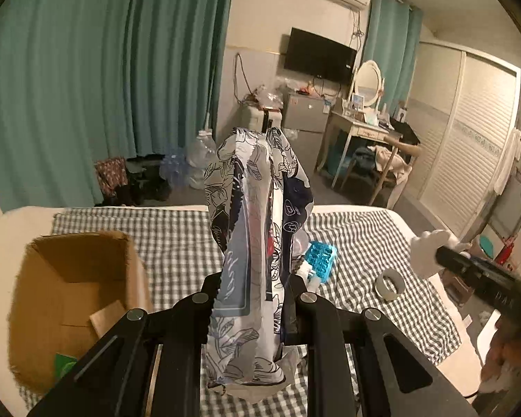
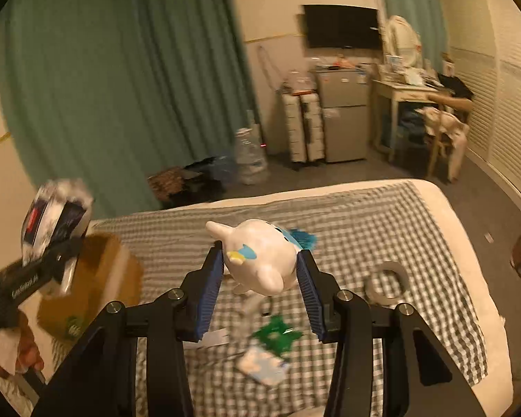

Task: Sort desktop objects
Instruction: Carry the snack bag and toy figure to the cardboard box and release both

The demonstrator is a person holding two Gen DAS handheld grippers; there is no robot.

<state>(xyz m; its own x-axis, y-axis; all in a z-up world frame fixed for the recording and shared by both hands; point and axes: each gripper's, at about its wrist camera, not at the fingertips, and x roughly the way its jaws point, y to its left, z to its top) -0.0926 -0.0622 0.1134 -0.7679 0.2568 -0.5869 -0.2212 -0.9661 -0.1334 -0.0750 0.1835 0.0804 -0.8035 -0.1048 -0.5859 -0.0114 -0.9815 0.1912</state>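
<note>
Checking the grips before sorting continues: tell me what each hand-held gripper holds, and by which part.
Left hand-held gripper: a floral plastic packet, pinched across its lower middle. Right hand-held gripper: a white toy dolphin, clamped by its body's sides.

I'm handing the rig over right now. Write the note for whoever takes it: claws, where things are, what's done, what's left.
Left claw: shut on a floral-print packet, held up above the checkered cloth.
Right claw: shut on a white dolphin toy, also lifted off the cloth.
Cardboard box: open, at the left of the cloth; a green item already lies inside.
Left on the cloth: tape roll, blue grid tray, green wrapper, pale blue-and-white packet.
Done: both items picked up. Left: probably drop both in the box, then clear the rest.
</note>
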